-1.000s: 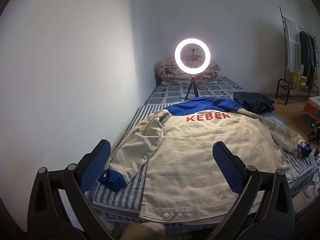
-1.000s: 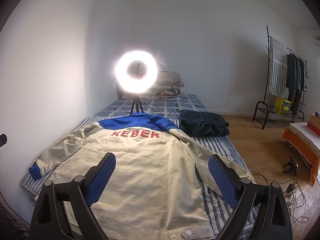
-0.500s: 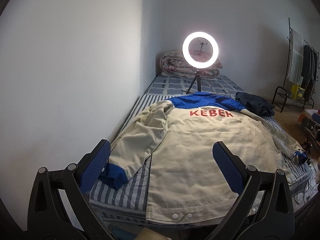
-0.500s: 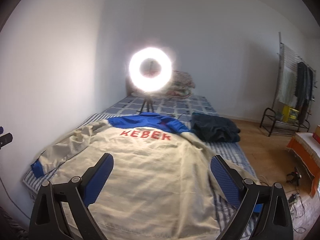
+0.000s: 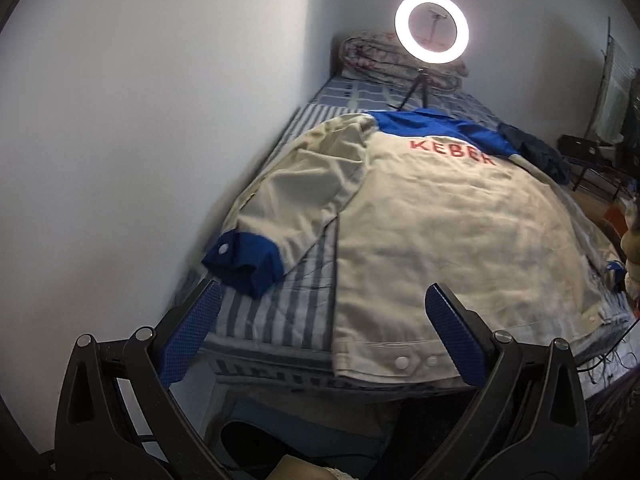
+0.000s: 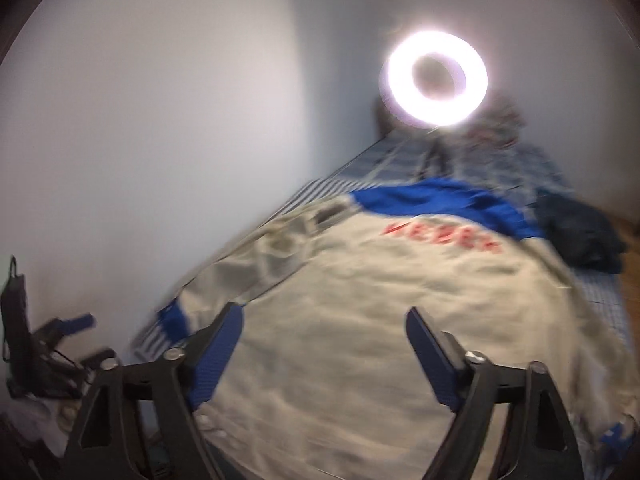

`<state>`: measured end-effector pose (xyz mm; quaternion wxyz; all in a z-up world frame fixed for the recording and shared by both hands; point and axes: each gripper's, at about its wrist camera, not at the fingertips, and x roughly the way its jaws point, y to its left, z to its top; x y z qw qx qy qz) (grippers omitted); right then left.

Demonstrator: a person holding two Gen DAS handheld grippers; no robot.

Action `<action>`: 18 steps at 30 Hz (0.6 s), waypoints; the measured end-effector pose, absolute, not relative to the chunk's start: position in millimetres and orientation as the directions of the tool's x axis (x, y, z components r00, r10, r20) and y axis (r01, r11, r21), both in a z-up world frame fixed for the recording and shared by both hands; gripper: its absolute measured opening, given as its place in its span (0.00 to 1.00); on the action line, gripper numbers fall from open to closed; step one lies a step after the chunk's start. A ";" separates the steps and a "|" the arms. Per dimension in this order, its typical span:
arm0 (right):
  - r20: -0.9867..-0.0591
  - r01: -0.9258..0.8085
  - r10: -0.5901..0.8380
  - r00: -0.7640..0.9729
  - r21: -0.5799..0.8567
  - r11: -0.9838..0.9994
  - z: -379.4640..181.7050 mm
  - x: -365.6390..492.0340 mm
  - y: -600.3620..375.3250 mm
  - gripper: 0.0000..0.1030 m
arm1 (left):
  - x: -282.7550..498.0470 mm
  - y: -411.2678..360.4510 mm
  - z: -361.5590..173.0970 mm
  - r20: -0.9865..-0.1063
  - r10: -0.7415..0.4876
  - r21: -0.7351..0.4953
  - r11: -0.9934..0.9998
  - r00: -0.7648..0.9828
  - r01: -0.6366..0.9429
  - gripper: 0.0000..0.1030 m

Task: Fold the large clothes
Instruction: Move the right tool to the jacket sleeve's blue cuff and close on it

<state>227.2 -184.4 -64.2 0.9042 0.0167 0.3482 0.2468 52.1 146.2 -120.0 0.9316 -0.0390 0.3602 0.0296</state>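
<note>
A beige work jacket with a blue yoke and red "KEBER" lettering lies back-up and spread flat on the striped bed. Its left sleeve ends in a blue cuff near the bed's left edge. My left gripper hangs open above the foot of the bed, between that cuff and the jacket's hem, touching nothing. My right gripper hovers over the lower back of the jacket; its jaws are closing, still wide apart, with no cloth between them. The left gripper shows at the right wrist view's left edge.
A lit ring light on a small tripod stands at the bed's far end before a rolled quilt. A dark folded garment lies beside the jacket's right shoulder. A white wall runs along the left; a clothes rack stands right.
Both grippers have sunk and tipped downward toward the jacket. The left one has shifted toward the left cuff. The right one swung left over the jacket's back and its jaws have narrowed.
</note>
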 end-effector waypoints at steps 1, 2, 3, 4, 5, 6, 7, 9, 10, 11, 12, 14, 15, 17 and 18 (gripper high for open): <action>-0.635 -0.456 0.494 0.593 0.241 0.857 -71.6 237.2 -170.3 0.72 | 50.7 149.7 -121.9 -0.665 0.049 -0.046 0.993 0.745 -0.106 1.00; -0.647 -0.474 0.536 0.542 0.291 0.831 -80.9 248.2 -154.4 0.71 | 50.5 152.8 -122.8 -0.661 0.056 -0.046 0.992 0.748 -0.115 1.00; -0.655 -0.481 0.564 0.503 0.330 0.812 -89.0 256.9 -142.2 0.71 | 51.2 156.7 -123.7 -0.661 0.063 -0.043 0.992 0.748 -0.122 1.00; -0.663 -0.484 0.596 0.452 0.379 0.789 -100.3 267.4 -125.9 0.70 | 52.4 159.9 -124.0 -0.660 0.071 -0.039 0.991 0.748 -0.128 1.00; -0.668 -0.485 0.625 0.404 0.423 0.766 -112.3 276.4 -109.6 0.70 | 52.7 163.8 -124.1 -0.655 0.079 -0.036 0.990 0.751 -0.135 0.99; -0.671 -0.484 0.641 0.373 0.448 0.751 -122.6 282.7 -97.9 0.68 | 52.0 167.4 -124.4 -0.651 0.086 -0.037 0.989 0.754 -0.144 0.98; -0.676 -0.479 0.653 0.340 0.473 0.739 -134.5 289.7 -83.7 0.66 | 52.0 170.4 -123.9 -0.652 0.087 -0.042 0.988 0.753 -0.150 0.98; -0.688 -0.463 0.674 0.268 0.522 0.716 -159.7 301.0 -51.3 0.63 | 52.9 178.1 -124.7 -0.655 0.081 -0.062 0.985 0.751 -0.161 0.97; -0.697 -0.449 0.679 0.232 0.542 0.710 -173.2 306.5 -37.0 0.62 | 53.0 182.8 -125.0 -0.656 0.083 -0.071 0.983 0.750 -0.171 0.97; -0.705 -0.428 0.681 0.199 0.562 0.707 -187.1 311.7 -24.3 0.62 | 54.3 185.4 -124.7 -0.657 0.084 -0.076 0.981 0.749 -0.177 0.97; -0.710 -0.406 0.682 0.175 0.579 0.707 -196.3 316.4 -17.4 0.62 | 54.6 188.3 -124.9 -0.657 0.089 -0.077 0.980 0.749 -0.184 0.97; -0.718 -0.336 0.687 0.114 0.623 0.707 -222.2 329.4 2.6 0.62 | 55.6 190.9 -125.5 -0.659 0.095 -0.074 0.979 0.746 -0.189 0.97; -0.717 -0.308 0.690 0.096 0.638 0.706 -232.1 334.0 8.2 0.62 | 56.7 190.8 -126.1 -0.661 0.097 -0.069 0.979 0.744 -0.190 0.97; -0.713 -0.247 0.698 0.067 0.665 0.704 -248.2 339.1 19.6 0.62 | 57.6 189.9 -127.1 -0.660 0.115 -0.044 0.981 0.742 -0.191 0.97; -0.714 -0.234 0.698 0.062 0.669 0.705 -254.0 341.9 24.2 0.62 | 58.3 188.3 -127.6 -0.659 0.123 -0.032 0.981 0.742 -0.191 0.97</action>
